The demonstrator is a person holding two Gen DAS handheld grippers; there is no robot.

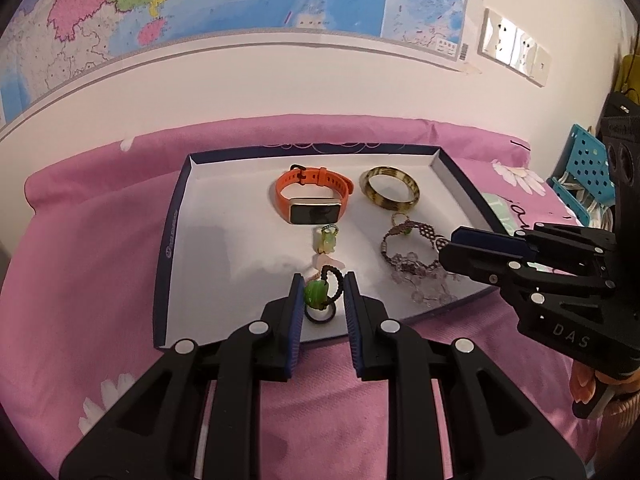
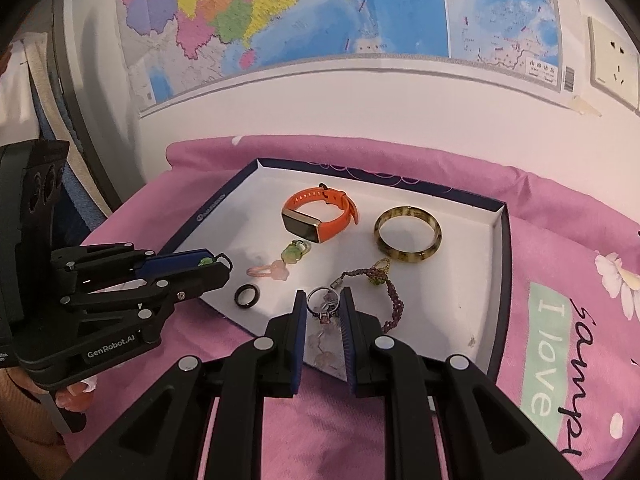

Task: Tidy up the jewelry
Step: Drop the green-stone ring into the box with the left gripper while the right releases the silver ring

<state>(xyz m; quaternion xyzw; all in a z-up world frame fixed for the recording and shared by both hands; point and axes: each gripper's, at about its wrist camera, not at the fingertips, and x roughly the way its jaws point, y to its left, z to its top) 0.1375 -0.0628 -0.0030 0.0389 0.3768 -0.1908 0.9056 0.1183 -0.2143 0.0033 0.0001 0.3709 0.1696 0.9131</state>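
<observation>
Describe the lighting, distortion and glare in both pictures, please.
Left wrist view: strong fisheye bend curves the wall map edge, glare whitens the wall sockets, and a soft shadow lies on the tray. Right wrist view: same bend, dark vignette corners, even pinkish light, orange smart band sharp.

A shallow tray (image 1: 176, 216) of matt white card with a dark blue rim lies on a soft pink printed cloth (image 1: 88, 264). In it lie a watch (image 1: 312, 196) with a matt orange rubbery strap and a glossy dark screen framed in gold metal, a polished mottled amber bangle (image 1: 390, 188), a smooth glossy black ring (image 2: 248, 295), a shiny green bead on braided dark cord (image 1: 317, 294) and clear faceted beads (image 1: 428, 286). Each hand-held gripper (image 1: 320, 296) is matt black plastic with ribbed blue pads (image 1: 296, 312) and bright metal pins; the glossy paper map (image 2: 320, 12) is taped to a smooth white wall.
</observation>
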